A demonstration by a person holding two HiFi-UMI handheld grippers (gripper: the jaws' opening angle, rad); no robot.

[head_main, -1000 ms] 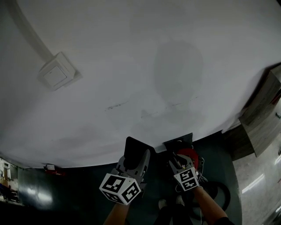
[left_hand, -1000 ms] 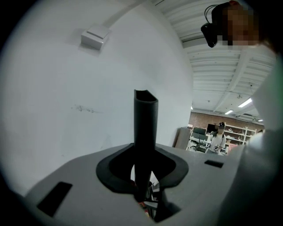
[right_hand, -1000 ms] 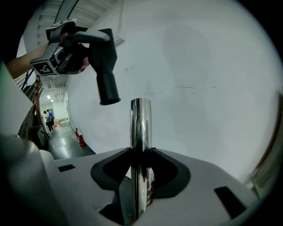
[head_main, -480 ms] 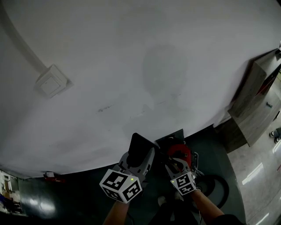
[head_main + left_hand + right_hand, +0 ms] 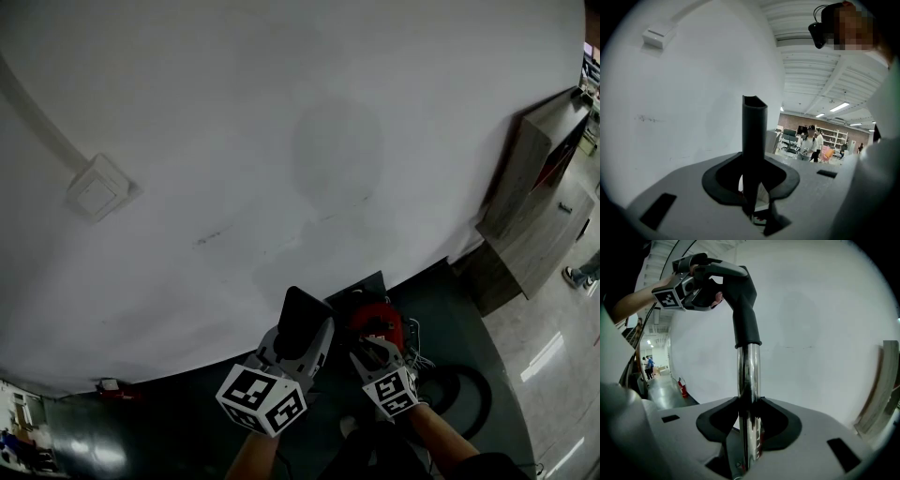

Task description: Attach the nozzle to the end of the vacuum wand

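A black nozzle [image 5: 753, 136] stands upright between the jaws of my left gripper [image 5: 752, 187], which is shut on it. In the right gripper view the nozzle [image 5: 743, 301] sits with its sleeve over the top end of the chrome wand [image 5: 749, 376]. My left gripper [image 5: 712, 287] grips the nozzle's upper part there. My right gripper [image 5: 749, 427] is shut on the wand lower down. In the head view the left gripper [image 5: 302, 349] and right gripper [image 5: 373, 349] are side by side, with the nozzle [image 5: 302, 314] sticking out toward the wall.
A white wall [image 5: 281, 141] fills the front, with a switch box [image 5: 94, 192] on a conduit. The red vacuum body [image 5: 380, 319] and black hose [image 5: 464, 398] lie below my right gripper. A wooden cabinet [image 5: 539, 206] stands at right. People [image 5: 813, 143] stand far off.
Both grippers have risen a little and drawn closer together, still holding the nozzle and wand. The head view has swung, so the switch box sits further left.
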